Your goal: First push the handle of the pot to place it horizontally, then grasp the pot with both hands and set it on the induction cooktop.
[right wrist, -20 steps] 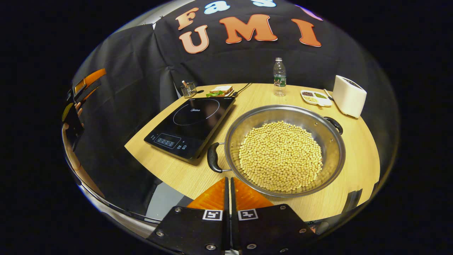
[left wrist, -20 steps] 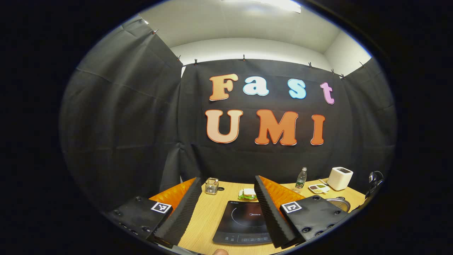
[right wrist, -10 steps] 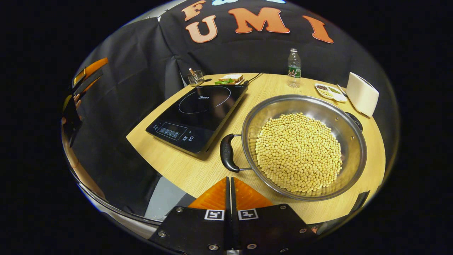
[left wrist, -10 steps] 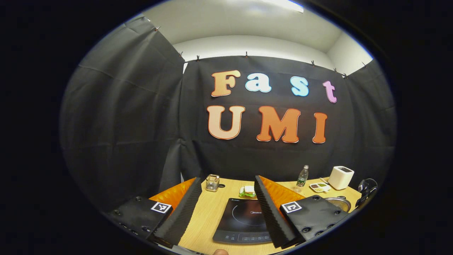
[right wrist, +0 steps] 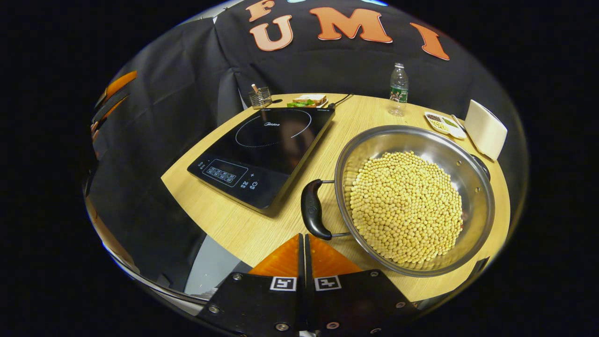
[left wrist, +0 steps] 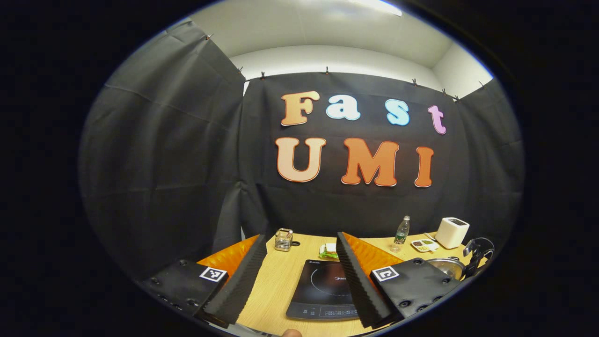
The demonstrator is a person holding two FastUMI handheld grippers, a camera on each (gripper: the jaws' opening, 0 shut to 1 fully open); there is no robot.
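The pot (right wrist: pixel 414 199) sits on the worktop (right wrist: pixel 243 229) just to the right of the cooktop (right wrist: pixel 266 154), close beside it but not on it. It is a wide, shallow steel pan with a thick layer of pale beans (right wrist: pixel 407 206) across its bottom, so it likely handles as a heavy, stiff load. The beans are loose and would roll toward the low side if the pan tips. The polished wall looks slippery and offers little for two fingers to pinch.

The places to take hold are the two loop handles. The near handle (right wrist: pixel 311 215) points toward the cooktop's front corner, and the far handle (right wrist: pixel 482 166) shows on the opposite rim, away from the cooktop. Each is a dark, rounded bar held off the rim by wire, narrow enough to close on. A grip on both at once, kept level, should spare the beans.

The right tool (right wrist: pixel 304 248) hovers just short of the near handle with its fingers closed together and nothing between them, which suits a push. The left tool (left wrist: pixel 299 276) is held high, well left of the cooktop, fingers spread wide and empty.
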